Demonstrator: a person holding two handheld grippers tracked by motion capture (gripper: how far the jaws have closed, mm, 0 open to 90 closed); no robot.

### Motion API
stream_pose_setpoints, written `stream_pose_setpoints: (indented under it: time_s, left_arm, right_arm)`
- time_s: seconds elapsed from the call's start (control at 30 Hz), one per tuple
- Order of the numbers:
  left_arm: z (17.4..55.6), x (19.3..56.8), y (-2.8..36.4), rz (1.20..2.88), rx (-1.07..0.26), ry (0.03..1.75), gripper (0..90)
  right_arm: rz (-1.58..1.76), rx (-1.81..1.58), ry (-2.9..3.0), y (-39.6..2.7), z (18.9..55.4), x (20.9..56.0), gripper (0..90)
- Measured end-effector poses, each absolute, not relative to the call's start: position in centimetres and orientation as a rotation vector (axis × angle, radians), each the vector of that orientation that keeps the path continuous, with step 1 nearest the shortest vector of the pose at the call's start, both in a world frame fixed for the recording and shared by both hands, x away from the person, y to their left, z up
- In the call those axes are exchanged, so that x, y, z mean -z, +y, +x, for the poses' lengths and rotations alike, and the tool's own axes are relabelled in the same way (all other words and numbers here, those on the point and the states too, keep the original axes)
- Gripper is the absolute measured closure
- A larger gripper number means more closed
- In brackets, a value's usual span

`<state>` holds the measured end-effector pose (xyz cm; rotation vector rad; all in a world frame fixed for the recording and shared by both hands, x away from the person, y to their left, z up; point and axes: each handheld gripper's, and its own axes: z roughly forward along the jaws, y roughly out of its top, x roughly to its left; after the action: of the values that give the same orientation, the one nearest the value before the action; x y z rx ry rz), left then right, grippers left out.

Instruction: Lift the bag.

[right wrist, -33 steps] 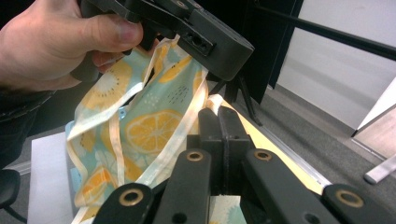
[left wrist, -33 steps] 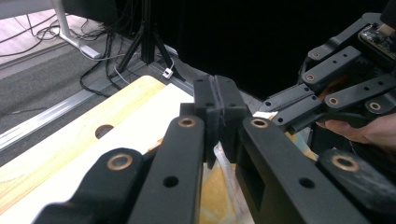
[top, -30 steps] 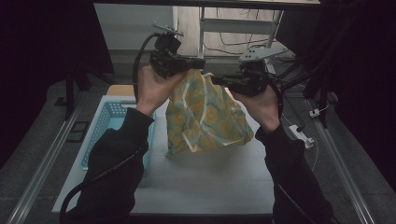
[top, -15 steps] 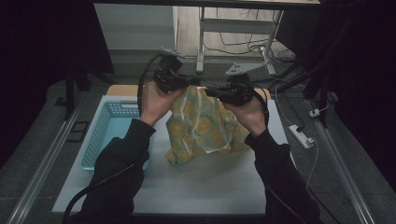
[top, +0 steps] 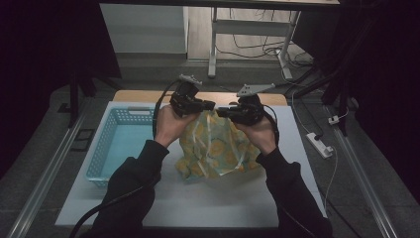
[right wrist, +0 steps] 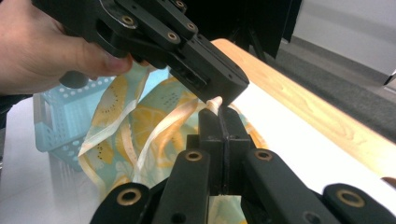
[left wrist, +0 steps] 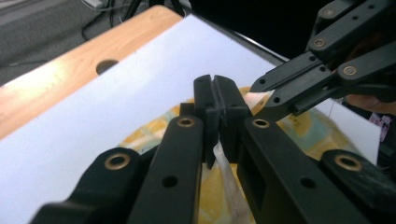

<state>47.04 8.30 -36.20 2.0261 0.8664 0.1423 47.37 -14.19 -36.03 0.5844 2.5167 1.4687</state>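
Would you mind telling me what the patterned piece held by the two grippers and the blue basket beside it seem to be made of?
The patterned cloth looks like thin woven fabric with a matte printed finish: it drapes, folds and bunches limply, with a pale hemmed edge. The basket seems to be moulded plastic, light blue and slightly glossy, judging by its stiff walls pierced with regular slots.

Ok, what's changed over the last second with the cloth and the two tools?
Both tools, left and right, have come down toward the table, lowering the cloth; its bottom edge now bunches on the white surface instead of hanging free. Unchanged: both tools stay shut on the cloth's top edge, close together, and the basket hasn't moved.
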Motion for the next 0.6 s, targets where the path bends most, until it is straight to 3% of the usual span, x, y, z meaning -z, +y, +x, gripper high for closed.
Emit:
stream_pose_setpoints:
  time_s: [0.6]
  left_arm:
    - [47.6,41.9,6.6,2.137,-0.127,0.884,88.0]
  right_arm:
    - [0.662,-1.426,2.569,-14.6,47.5,41.2,89.7]
